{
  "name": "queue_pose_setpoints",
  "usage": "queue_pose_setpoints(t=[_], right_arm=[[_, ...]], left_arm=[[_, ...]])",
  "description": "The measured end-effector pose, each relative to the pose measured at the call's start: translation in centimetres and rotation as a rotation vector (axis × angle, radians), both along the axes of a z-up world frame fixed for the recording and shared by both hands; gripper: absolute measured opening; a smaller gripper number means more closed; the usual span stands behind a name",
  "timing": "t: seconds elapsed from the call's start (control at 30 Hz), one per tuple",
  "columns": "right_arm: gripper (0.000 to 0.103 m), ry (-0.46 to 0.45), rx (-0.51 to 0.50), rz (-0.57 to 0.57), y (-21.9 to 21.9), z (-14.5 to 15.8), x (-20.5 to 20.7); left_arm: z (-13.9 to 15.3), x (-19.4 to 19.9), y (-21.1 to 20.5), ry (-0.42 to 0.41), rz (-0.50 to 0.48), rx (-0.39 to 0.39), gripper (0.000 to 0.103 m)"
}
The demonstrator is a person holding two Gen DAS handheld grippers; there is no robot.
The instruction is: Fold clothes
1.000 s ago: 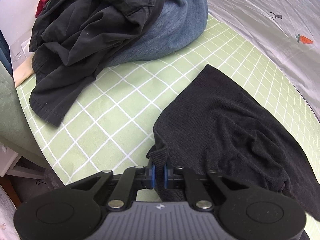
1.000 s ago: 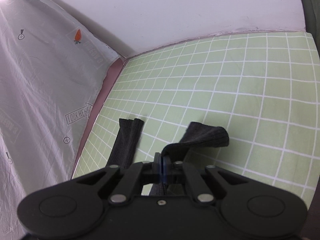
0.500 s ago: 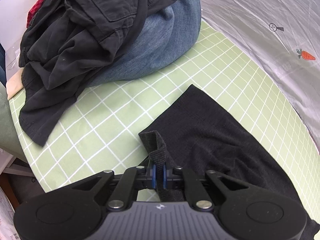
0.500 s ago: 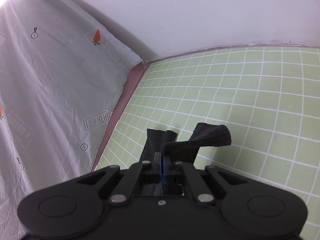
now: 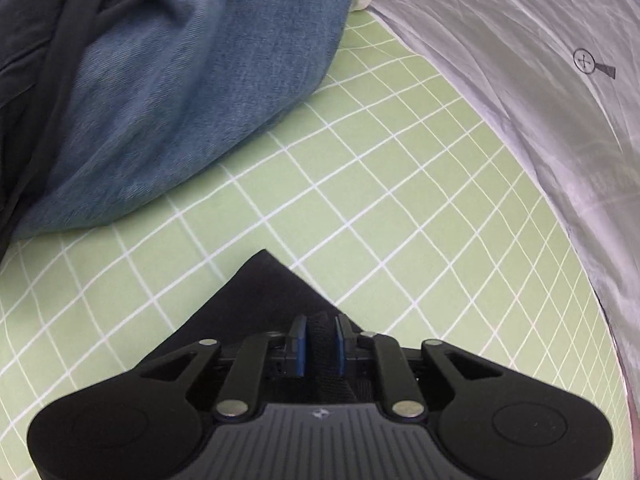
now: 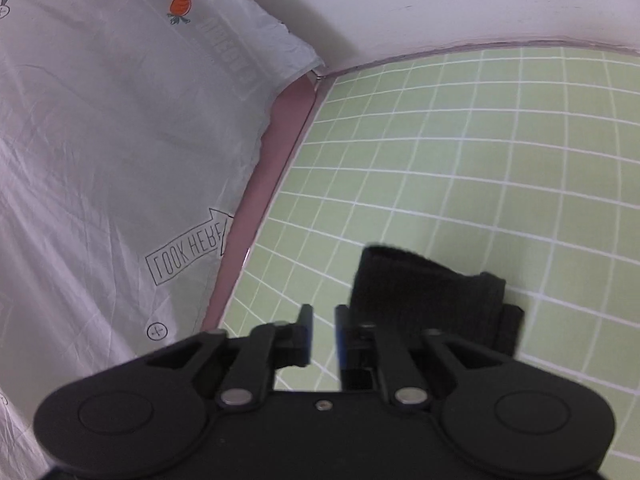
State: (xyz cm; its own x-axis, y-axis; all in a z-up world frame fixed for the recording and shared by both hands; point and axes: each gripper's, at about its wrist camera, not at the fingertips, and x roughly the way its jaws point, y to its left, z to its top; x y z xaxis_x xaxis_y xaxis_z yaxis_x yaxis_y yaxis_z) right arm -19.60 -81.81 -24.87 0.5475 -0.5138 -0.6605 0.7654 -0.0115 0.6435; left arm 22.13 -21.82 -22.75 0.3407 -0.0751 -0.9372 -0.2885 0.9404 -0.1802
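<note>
On the green-checked tabletop (image 5: 400, 184) your left claw (image 5: 319, 340) is just spreading over the black garment (image 5: 264, 300); right claw (image 6: 322, 334) is parting, empty, beside it (image 6: 424, 292). Cloth snagging a pad is risking undoing the fold.

Black garment (image 5: 260, 292) is matt ribbed knit; jeans (image 5: 192, 92) are faded blue denim. Green checked cover (image 5: 400, 208) looks smooth and matt, white sheet (image 6: 100, 140) thin, crinkled, slightly glossy.

A folded garment (image 5: 264, 300) lies on the cloth (image 5: 400, 208), before a clothes heap (image 5: 180, 100).
</note>
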Motion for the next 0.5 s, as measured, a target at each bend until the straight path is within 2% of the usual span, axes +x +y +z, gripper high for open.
queue_pose_setpoints(t=[0.03, 0.07, 0.1, 0.13, 0.27, 0.3, 0.43, 0.5], right_arm=[[0.075, 0.029, -0.015, 0.011, -0.3, 0.2, 0.6], [0.077, 0.060, -0.034, 0.025, -0.5, 0.4, 1.0], [0.076, 0.095, -0.062, 0.052, -0.2, 0.6, 1.0], [0.076, 0.130, -0.085, 0.073, 0.3, 0.6, 0.9], [0.076, 0.250, -0.113, 0.078, 2.7, -0.3, -1.4], [0.076, 0.271, -0.116, 0.073, 3.3, -0.5, -2.0], [0.076, 0.240, -0.046, -0.010, 4.6, -2.7, -4.5], [0.076, 0.250, -0.027, -0.011, 5.1, -3.5, -4.7]], left_arm=[[0.2, 0.1, -0.2, -0.020, -0.025, 0.012, 0.032], [0.7, -0.1, -0.2, -0.050, -0.044, 0.022, 0.040], [1.1, -0.6, -0.1, -0.077, -0.053, 0.033, 0.056], [1.5, -1.1, 0.2, -0.099, -0.053, 0.043, 0.068], [2.1, -3.1, 1.3, -0.141, -0.087, 0.081, 0.071], [1.9, -3.6, 1.4, -0.137, -0.100, 0.093, 0.077], [-0.4, -5.0, 1.3, -0.048, -0.126, 0.116, 0.079], [-0.8, -5.9, 0.7, -0.038, -0.146, 0.126, 0.079]])
